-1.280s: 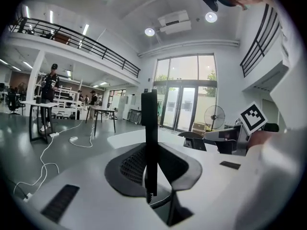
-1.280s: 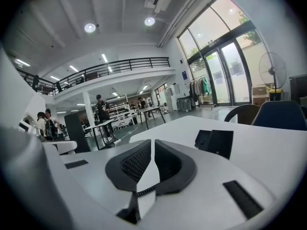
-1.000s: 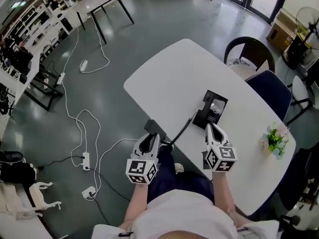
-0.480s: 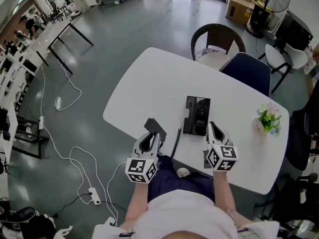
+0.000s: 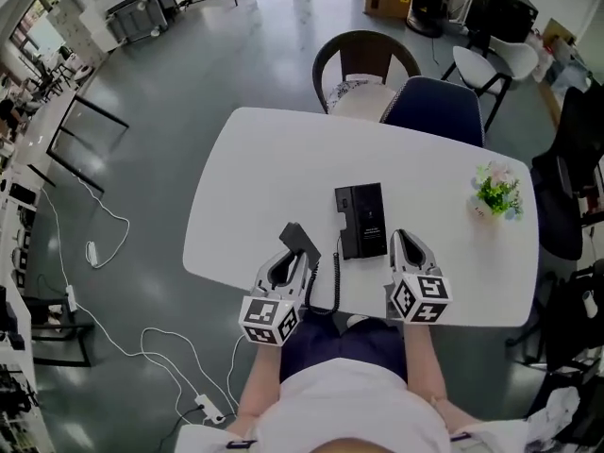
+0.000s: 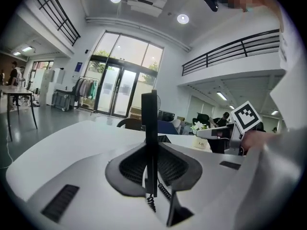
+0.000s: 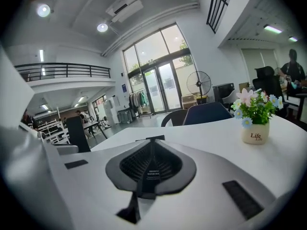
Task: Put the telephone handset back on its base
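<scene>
Since the earlier frame, the whole scene swung in the head view. The table (image 5: pixel 264 168), skewed before, now lay squarer across the frame. The base (image 5: pixel 361 220) shifted from the right gripper's (image 5: pixel 403 242) side toward the middle, between the two grippers. It had lain slanted; now it ran nearly straight up the frame. The pot (image 7: pixel 254 134) moved from the lower right edge to the upper right of the table. Both grippers kept their places low in the frame.

Left gripper (image 5: pixel 294 258): jaws clamped on the handset (image 5: pixel 300 240), as before. The left gripper view showed the handset standing upright between the pads. Handset location: off the base, just left of it, above the table's near edge. The cord (image 5: pixel 332 286) ran coiled from the handset down past the table edge and back toward the base.

Right gripper: jaws closed together with nothing between them, just right of the base's near end and apart from it.

Containers: the pot, white with the word "Life" on it, held flowers (image 7: pixel 256 105) in pink, white and blue with green leaves. It stood well apart from the base.
</scene>
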